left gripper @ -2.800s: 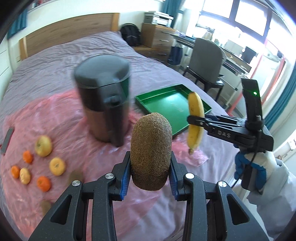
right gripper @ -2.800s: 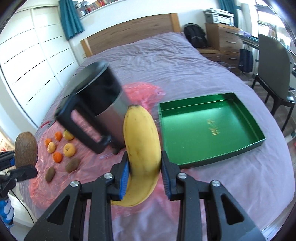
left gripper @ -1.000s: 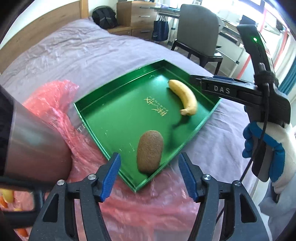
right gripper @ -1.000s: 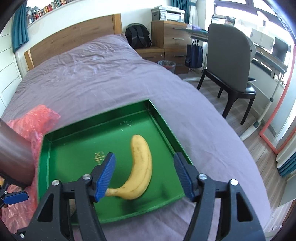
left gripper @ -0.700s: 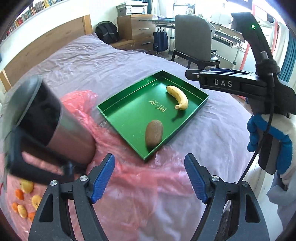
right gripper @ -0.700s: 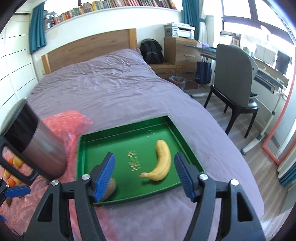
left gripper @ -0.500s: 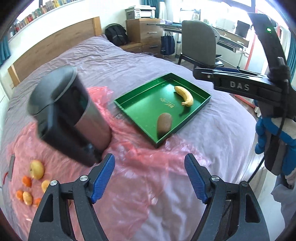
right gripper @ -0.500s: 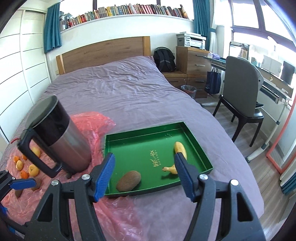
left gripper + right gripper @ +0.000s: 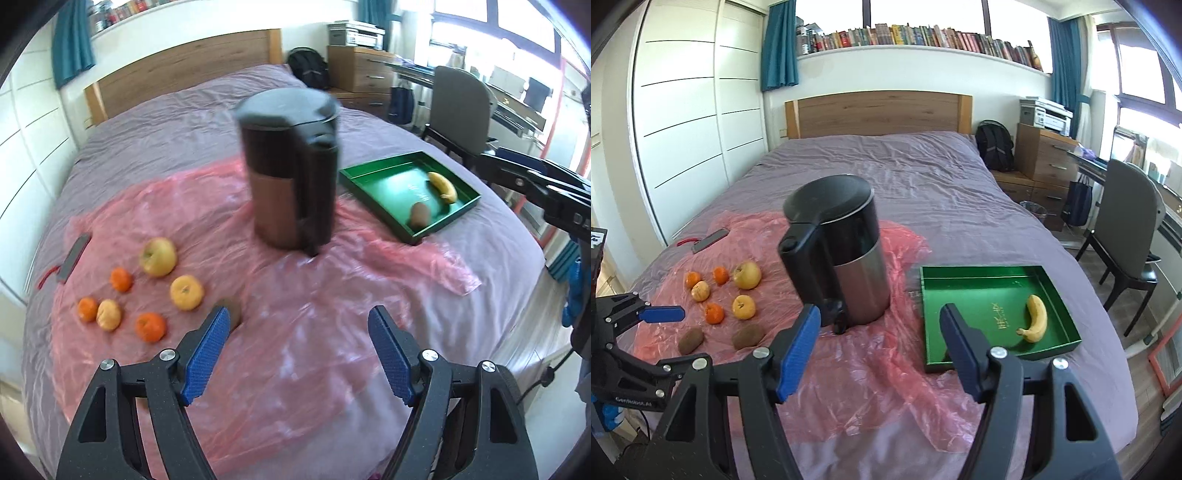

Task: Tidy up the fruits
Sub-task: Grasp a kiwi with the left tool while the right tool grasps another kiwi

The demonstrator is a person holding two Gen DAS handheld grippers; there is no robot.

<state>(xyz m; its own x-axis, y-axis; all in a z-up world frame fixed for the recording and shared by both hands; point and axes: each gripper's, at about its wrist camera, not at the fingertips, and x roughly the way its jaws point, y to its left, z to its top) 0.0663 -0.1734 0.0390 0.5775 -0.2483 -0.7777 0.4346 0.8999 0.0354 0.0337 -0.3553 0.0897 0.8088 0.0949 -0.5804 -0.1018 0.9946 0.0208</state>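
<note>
both grippers pulled back from green tray (image 9: 1052, 280), empty, jaws apart; banana (image 9: 1036, 323), kiwi (image 9: 420, 213) lie inside.

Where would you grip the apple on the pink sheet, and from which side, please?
Take the apple across its round middle, coming down from above. It sits stem end up, and an orange lies close on one side, so set the fingers across the freer sides. Both the left gripper and the right gripper are open and empty.
</note>
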